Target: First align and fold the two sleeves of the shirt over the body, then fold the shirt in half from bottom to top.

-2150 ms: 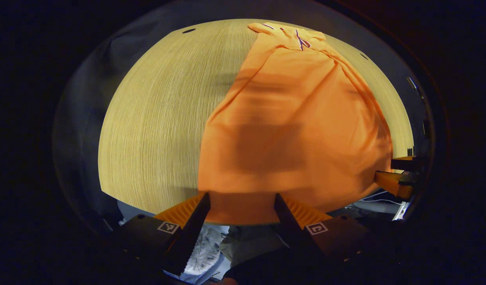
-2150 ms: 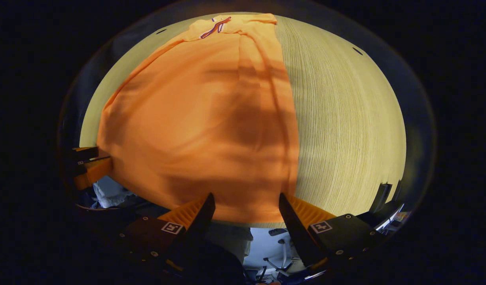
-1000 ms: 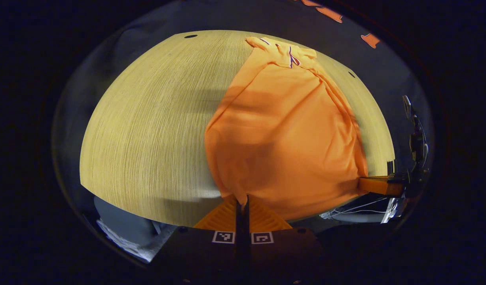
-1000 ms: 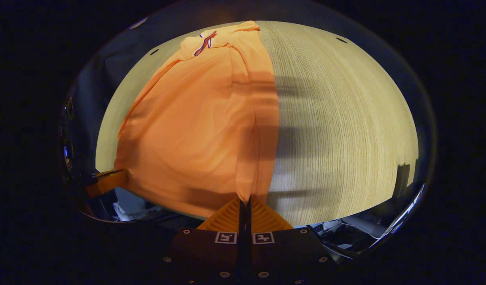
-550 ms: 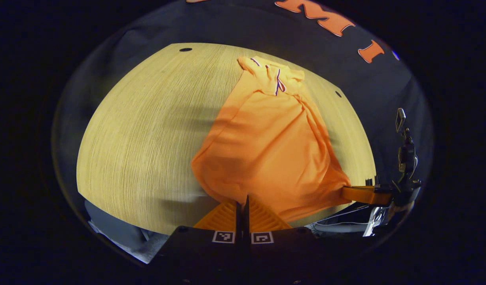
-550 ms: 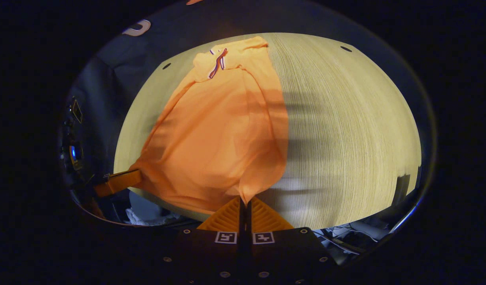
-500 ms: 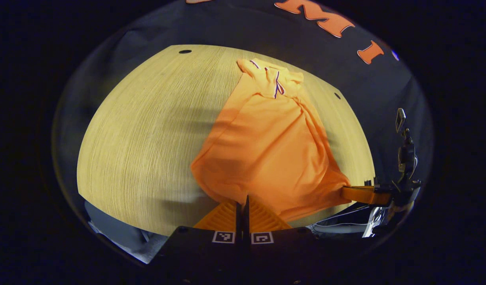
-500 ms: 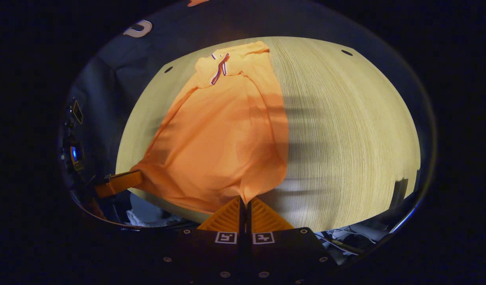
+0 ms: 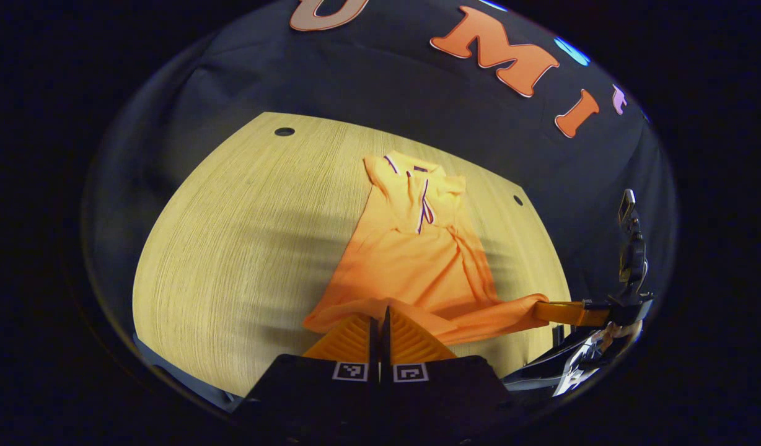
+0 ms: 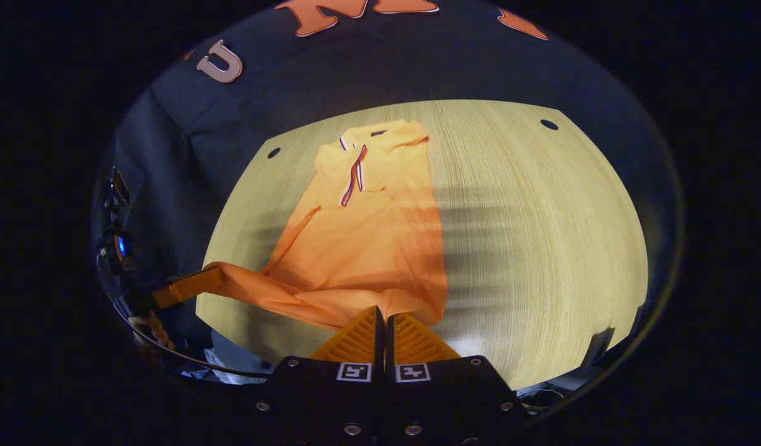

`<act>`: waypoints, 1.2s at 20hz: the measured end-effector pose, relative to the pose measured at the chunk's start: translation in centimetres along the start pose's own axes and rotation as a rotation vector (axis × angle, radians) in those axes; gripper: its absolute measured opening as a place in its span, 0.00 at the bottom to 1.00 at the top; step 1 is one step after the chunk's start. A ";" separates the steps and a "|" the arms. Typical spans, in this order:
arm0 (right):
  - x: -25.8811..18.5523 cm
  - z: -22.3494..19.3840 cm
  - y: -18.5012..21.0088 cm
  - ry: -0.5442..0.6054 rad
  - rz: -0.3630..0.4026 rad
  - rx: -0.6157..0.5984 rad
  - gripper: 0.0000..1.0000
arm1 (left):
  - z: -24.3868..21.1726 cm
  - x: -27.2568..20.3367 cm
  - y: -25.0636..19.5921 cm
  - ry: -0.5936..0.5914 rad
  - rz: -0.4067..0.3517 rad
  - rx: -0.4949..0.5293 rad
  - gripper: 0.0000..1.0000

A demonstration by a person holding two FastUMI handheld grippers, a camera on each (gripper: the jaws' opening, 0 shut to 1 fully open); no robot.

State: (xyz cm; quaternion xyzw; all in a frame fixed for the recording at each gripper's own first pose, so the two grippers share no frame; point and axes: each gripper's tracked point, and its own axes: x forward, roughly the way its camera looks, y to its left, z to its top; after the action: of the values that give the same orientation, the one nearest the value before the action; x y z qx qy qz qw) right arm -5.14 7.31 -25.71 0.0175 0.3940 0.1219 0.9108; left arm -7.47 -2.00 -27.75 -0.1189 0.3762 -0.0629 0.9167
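Orange polo shirt [image 9: 411,260] on wooden table [image 9: 232,235]: soft, light, sags between grips. Left gripper [image 9: 378,317] and right gripper [image 10: 383,313] clenched on lifted hem corners; best taken there.

In the left gripper view, the left tongs [image 9: 378,322] taper to a point as two ridged wedge-shaped fingers on a dark, flat-topped block. The block carries two small square black-and-white coded markers side by side, one per finger. At about four o'clock the right tongs [image 9: 545,310] appear as a slim bar ending in a dark mount with a small upright device on top.

In the right gripper view, the right tongs [image 10: 383,319] have the same ridged wedges and paired markers, with round screws along the housing's near edge. At eight o'clock the left tongs [image 10: 197,280] are a slim bar.
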 end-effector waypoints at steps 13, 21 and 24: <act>2.2 16.2 -2.8 -0.169 -0.039 -0.043 0.00 | 15.6 7.0 -1.9 -0.160 -0.019 0.106 0.00; 7.6 23.4 -5.8 -0.174 -0.110 -0.044 0.00 | 23.4 14.1 -2.0 -0.192 -0.001 0.137 0.00; 10.0 24.9 -6.7 -0.161 -0.134 -0.066 0.00 | 25.3 16.6 -2.1 -0.198 0.013 0.149 0.00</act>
State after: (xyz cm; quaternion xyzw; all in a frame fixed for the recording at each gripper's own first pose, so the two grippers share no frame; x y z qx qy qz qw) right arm 20.78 4.77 -16.52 -0.0291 0.3158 0.0718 0.9456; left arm 22.10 -3.09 -20.96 -0.0537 0.2789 -0.0724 0.9561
